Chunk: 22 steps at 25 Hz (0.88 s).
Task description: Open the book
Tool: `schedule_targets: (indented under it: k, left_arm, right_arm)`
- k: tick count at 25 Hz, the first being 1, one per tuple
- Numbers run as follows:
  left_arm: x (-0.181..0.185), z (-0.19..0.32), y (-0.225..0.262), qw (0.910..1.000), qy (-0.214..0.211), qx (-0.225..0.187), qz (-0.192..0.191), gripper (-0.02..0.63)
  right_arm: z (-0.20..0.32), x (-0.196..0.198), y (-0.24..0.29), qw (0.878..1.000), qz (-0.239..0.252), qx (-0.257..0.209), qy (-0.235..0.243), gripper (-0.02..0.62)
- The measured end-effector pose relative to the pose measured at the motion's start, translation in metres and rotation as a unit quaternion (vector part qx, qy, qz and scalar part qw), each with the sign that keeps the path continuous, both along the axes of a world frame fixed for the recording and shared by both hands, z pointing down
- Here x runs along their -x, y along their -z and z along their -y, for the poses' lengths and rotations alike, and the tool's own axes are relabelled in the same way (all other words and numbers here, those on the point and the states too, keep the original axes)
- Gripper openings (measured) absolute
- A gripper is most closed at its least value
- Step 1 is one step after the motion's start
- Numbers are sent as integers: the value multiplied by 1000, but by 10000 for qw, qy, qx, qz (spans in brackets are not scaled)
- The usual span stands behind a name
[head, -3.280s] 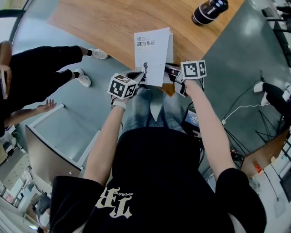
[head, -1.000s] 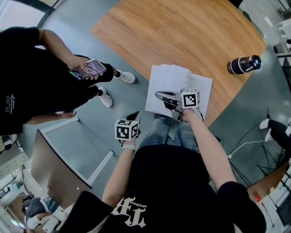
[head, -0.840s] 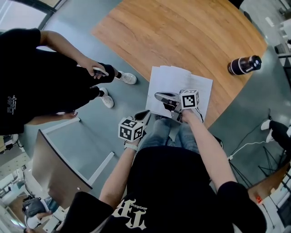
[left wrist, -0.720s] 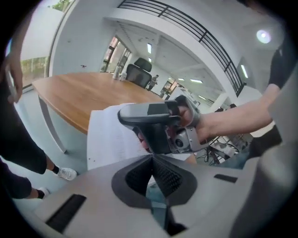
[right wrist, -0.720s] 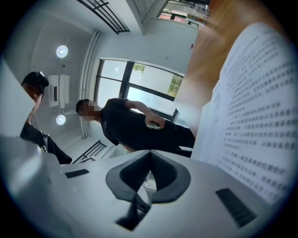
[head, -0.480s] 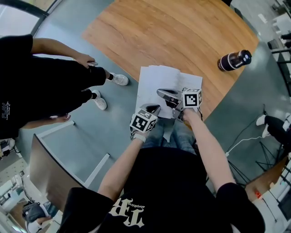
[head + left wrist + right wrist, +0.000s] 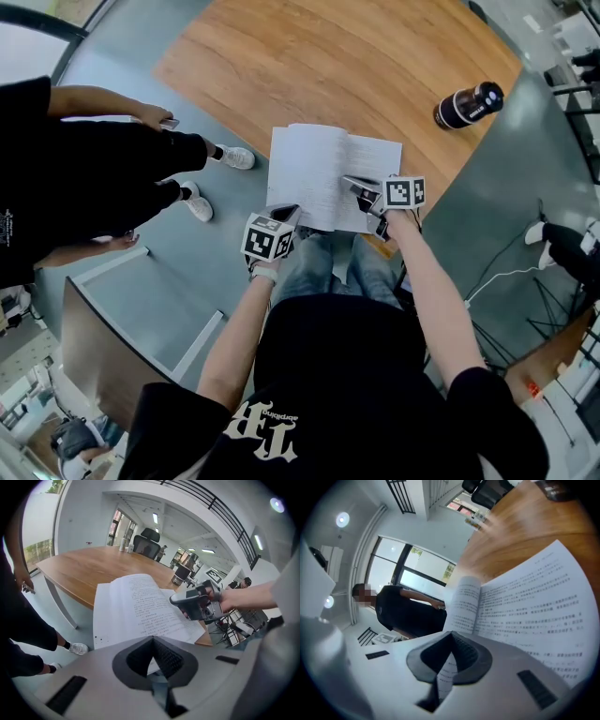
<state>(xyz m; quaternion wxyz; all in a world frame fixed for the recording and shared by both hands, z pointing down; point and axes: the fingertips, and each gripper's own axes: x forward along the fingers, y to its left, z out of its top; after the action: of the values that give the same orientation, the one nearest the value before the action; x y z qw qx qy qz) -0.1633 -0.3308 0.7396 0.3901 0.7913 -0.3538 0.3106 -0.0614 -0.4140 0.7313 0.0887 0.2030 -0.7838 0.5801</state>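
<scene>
We see a book (image 7: 323,173) with white pages covered in fine black print. The table (image 7: 309,56) is warm orange-brown wood with a streaky grain. The floor (image 7: 122,262) is dull blue-grey. The left gripper (image 7: 152,638) and right gripper (image 7: 451,634) are pale grey with dark ribbed pads; their cubes (image 7: 267,236) show black squares on white. The bottle (image 7: 464,103) is black with a pale band. The shirt (image 7: 337,375) is black with white lettering, the jeans (image 7: 314,262) faded blue.
</scene>
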Motion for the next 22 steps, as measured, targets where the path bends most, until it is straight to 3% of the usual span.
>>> schedule_targets:
  k: [4,9,17,22]
  left_arm:
    - [3,4,13,9997,164,-176,-42,6]
    - [-18,14,24,9983,209,-346,-411,7]
    - [-66,13,-2,9974,-602,-193,-351,7]
    - [-60,15,-19,9978,-585,56,-320,6]
  right_arm:
    - [-4,19,-3,9994,-224,-29,277,-14]
    - [-2,39,-10,9983,-371,92,437,-14]
    - [-1,56,-20,9973,-421,383,460,-15]
    - [1,65,-23,9966,-366,532,517,-15]
